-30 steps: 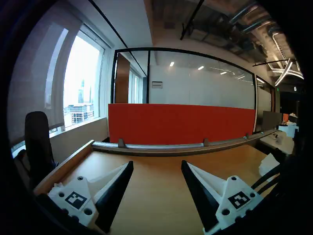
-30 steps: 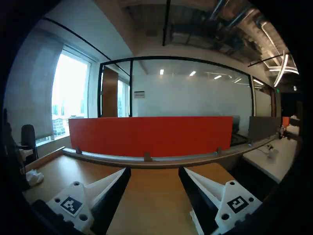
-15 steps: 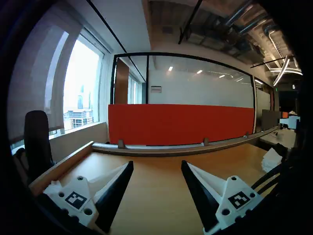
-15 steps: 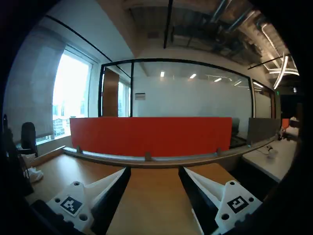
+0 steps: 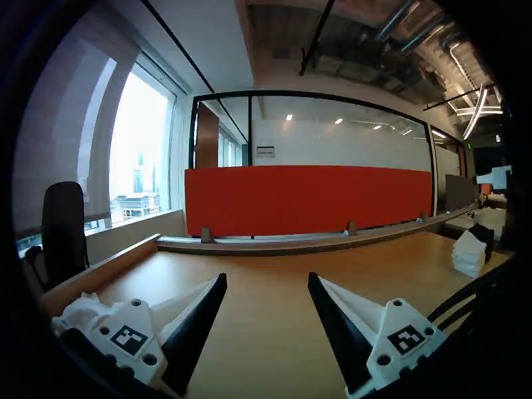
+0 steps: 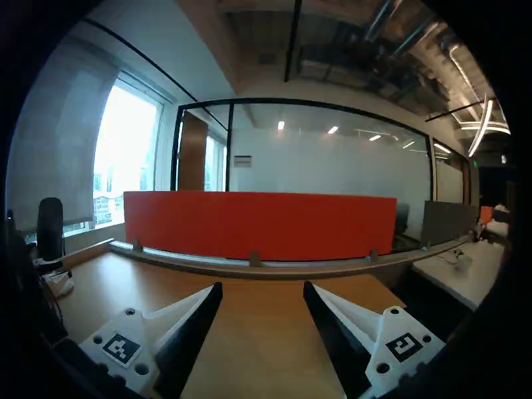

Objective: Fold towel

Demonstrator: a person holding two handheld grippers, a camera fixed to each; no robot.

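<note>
In the left gripper view my left gripper (image 5: 266, 282) is open above the wooden desk (image 5: 266, 286) with nothing between its fingers. A crumpled white towel (image 5: 80, 311) lies at the desk's left edge, partly behind the left finger. A stack of folded white towels (image 5: 469, 253) stands at the far right. In the right gripper view my right gripper (image 6: 262, 290) is open over the same desk (image 6: 259, 306), holding nothing. A crumpled white cloth (image 6: 61, 284) shows at the far left of that view.
An orange divider panel (image 5: 306, 199) runs along the desk's back edge, and again (image 6: 259, 225) in the right gripper view. A black chair (image 5: 63, 229) stands at the left by the window. A white desk (image 6: 465, 266) lies beyond on the right.
Both gripper views have tipped downward a little, so more desk shows. The crumpled towel by the left finger and the folded stack at the right have come further into sight. Both grippers stay open.
</note>
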